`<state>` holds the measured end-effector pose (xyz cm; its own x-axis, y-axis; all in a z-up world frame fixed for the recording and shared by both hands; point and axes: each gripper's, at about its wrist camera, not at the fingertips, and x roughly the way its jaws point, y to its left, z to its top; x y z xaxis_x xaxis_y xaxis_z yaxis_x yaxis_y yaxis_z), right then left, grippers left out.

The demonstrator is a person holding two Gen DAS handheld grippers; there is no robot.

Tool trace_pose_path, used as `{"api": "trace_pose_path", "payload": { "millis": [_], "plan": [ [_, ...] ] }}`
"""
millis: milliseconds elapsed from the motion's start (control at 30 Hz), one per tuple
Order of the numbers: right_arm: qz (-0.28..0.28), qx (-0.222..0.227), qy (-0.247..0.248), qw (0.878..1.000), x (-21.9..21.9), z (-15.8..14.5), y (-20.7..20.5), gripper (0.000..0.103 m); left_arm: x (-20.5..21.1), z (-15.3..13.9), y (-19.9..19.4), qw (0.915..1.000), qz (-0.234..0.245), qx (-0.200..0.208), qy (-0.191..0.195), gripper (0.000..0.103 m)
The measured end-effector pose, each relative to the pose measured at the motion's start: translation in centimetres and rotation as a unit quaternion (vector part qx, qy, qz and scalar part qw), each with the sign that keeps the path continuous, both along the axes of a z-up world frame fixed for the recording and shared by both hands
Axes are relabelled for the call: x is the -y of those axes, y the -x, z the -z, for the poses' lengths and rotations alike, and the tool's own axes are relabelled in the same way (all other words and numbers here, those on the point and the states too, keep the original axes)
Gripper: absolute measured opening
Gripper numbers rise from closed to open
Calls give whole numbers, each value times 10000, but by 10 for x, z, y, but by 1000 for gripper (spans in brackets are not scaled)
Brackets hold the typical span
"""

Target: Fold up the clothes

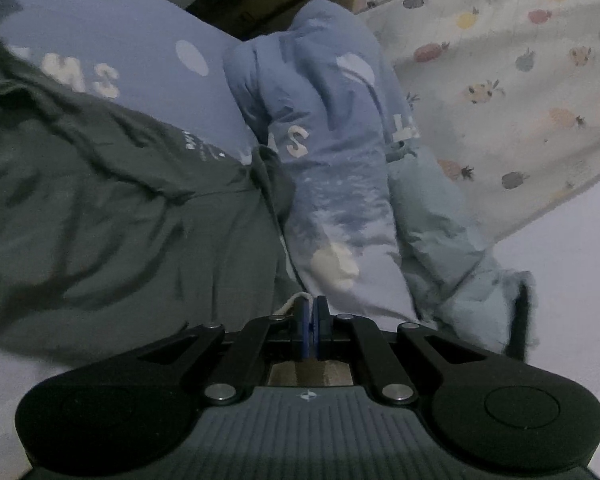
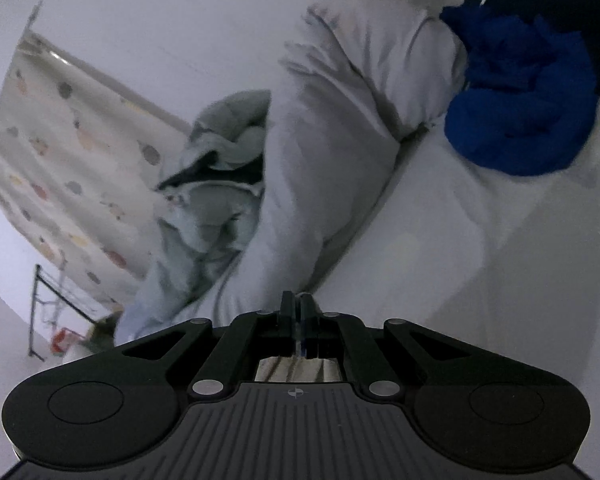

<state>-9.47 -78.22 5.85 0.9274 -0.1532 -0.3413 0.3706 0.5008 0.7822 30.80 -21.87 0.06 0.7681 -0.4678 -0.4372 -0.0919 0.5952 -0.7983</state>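
**Both grippers pinched shut on cloth over a white bed**

The left gripper [image 1: 311, 312] clamps the hem of pale blue printed trousers [image 1: 332, 184], a cream drawstring [image 1: 290, 304] beside its jaws. The right gripper [image 2: 298, 310] clamps soft grey-white fabric [image 2: 320, 152] — which garment is unclear. Beneath lies a white sheet [image 2: 480, 240]; around it, a fruit-patterned blanket [image 1: 500, 80], a dark green garment [image 1: 100, 220], a crumpled royal-blue cloth [image 2: 520, 100].
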Motion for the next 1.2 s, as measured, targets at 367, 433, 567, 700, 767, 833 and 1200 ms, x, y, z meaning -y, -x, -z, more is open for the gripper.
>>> {"api": "trace_pose_path", "payload": {
  "millis": [367, 433, 567, 700, 767, 833, 1200],
  "plan": [
    [-42, -1141, -15, 9935, 50, 83, -97, 3, 57, 56, -82, 9954, 179, -468, -822, 5],
    [-71, -1284, 13, 9917, 55, 90, -109, 3, 63, 66, -89, 9941, 211, -520, -931, 5],
    [-254, -1634, 104, 9862, 59, 104, -130, 3, 69, 87, -100, 9895, 505, -683, -1171, 7],
    [-166, -2445, 894, 9654, 58, 94, -136, 15, 56, 87, -101, 9896, 553, -323, -1288, 44],
    [-18, -2568, 1382, 9565, 54, 75, -128, 38, 42, 79, -98, 9917, 458, -74, -1202, 71],
    [43, -2616, 1952, 9452, 43, 54, -122, 44, 26, 67, -85, 9922, 528, 180, -1114, 89],
    [-4445, -2164, 4145, 7640, -202, 68, -253, 49, -52, 33, 58, 9770, 1197, 1106, -1376, 103]
  ]
}}
